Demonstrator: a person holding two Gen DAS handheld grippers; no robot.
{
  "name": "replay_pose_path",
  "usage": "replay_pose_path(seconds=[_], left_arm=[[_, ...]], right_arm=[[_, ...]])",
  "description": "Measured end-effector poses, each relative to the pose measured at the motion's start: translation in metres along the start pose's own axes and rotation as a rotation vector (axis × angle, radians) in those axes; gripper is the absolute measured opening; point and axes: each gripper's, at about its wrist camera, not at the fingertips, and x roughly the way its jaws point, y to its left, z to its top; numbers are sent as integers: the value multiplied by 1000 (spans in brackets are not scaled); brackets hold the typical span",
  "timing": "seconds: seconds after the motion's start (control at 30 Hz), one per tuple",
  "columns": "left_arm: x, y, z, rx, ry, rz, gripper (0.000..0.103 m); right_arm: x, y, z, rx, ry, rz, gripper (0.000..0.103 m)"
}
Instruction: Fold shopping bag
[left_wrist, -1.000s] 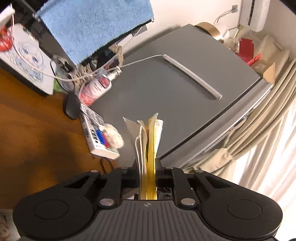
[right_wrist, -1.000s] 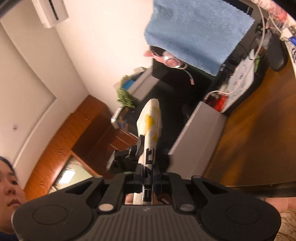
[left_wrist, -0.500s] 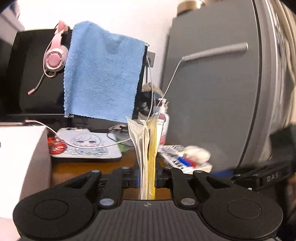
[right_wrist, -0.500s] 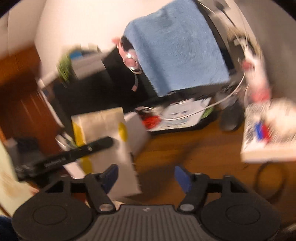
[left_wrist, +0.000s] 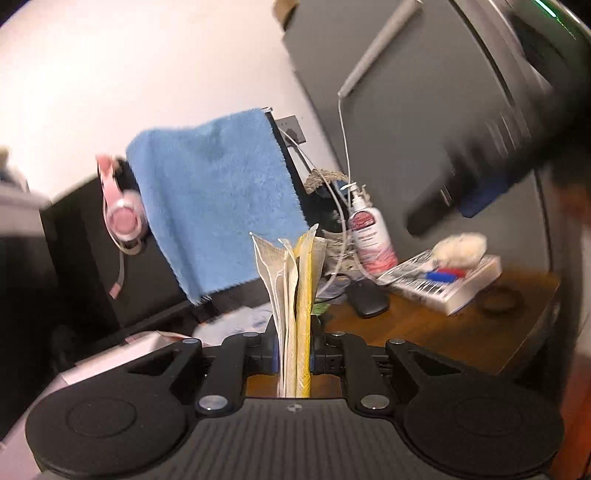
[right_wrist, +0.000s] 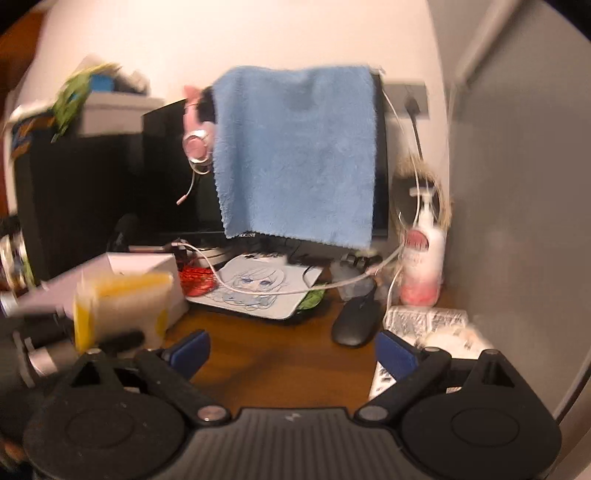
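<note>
The right gripper (right_wrist: 291, 354), clamped on the shopping bag (left_wrist: 295, 291) 1 second ago, has just been opening; its blue pads now stand wide apart with nothing between them. The left gripper (left_wrist: 294, 360) remains pinched on the folded white-and-yellow bag, held upright above the wooden desk (right_wrist: 280, 362). The handover suggests the fold is nearly complete. Behind: a blue towel (right_wrist: 295, 155) draped over a monitor, a black mouse (right_wrist: 352, 325), a pump bottle (right_wrist: 424, 258), and a grey refrigerator (left_wrist: 424, 122).

Showing across the desk are one blue towel (right_wrist: 295, 155), one pink headset (right_wrist: 197, 146), one pump bottle (right_wrist: 423, 254) far right, one black mouse (right_wrist: 352, 321), one folded shopping bag (left_wrist: 293, 295), and two grippers: left gripper (left_wrist: 293, 360), right gripper (right_wrist: 291, 350).
</note>
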Motion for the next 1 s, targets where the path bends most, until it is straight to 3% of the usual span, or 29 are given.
replay_pose_path(seconds=[0.03, 0.1, 0.13, 0.17, 0.37, 0.53, 0.6, 0.67, 0.73, 0.8, 0.83, 0.9, 1.0], left_arm=[[0, -3, -1, 38, -7, 18, 13], [1, -12, -4, 127, -27, 50, 13], [2, -16, -6, 163, -37, 62, 13], [2, -19, -7, 197, -43, 72, 13], [9, -34, -18, 390, -61, 133, 13], [12, -38, -22, 455, -58, 149, 13], [13, -39, -22, 466, -57, 150, 13], [14, -39, -22, 470, -54, 149, 14], [15, -38, -22, 471, -53, 148, 15], [17, -36, -21, 461, -51, 142, 18], [17, -35, -20, 454, -50, 139, 20], [19, -31, -17, 413, -44, 128, 22], [22, -21, -10, 317, -34, 114, 45]], right_arm=[[5, -3, 8, 56, 53, 59, 94], [18, -9, 23, 165, 173, 184, 81], [24, -12, 27, 225, 220, 224, 70], [30, -14, 30, 282, 254, 257, 68], [61, -16, 38, 555, 379, 410, 67], [78, -1, 40, 578, 448, 373, 67], [83, 3, 38, 592, 491, 393, 61], [85, 4, 35, 619, 510, 398, 42], [86, 5, 33, 629, 513, 393, 29], [86, 3, 31, 651, 512, 388, 23], [86, 2, 30, 660, 513, 386, 14], [86, -2, 29, 671, 502, 381, 11], [84, -7, 28, 680, 456, 377, 10]])
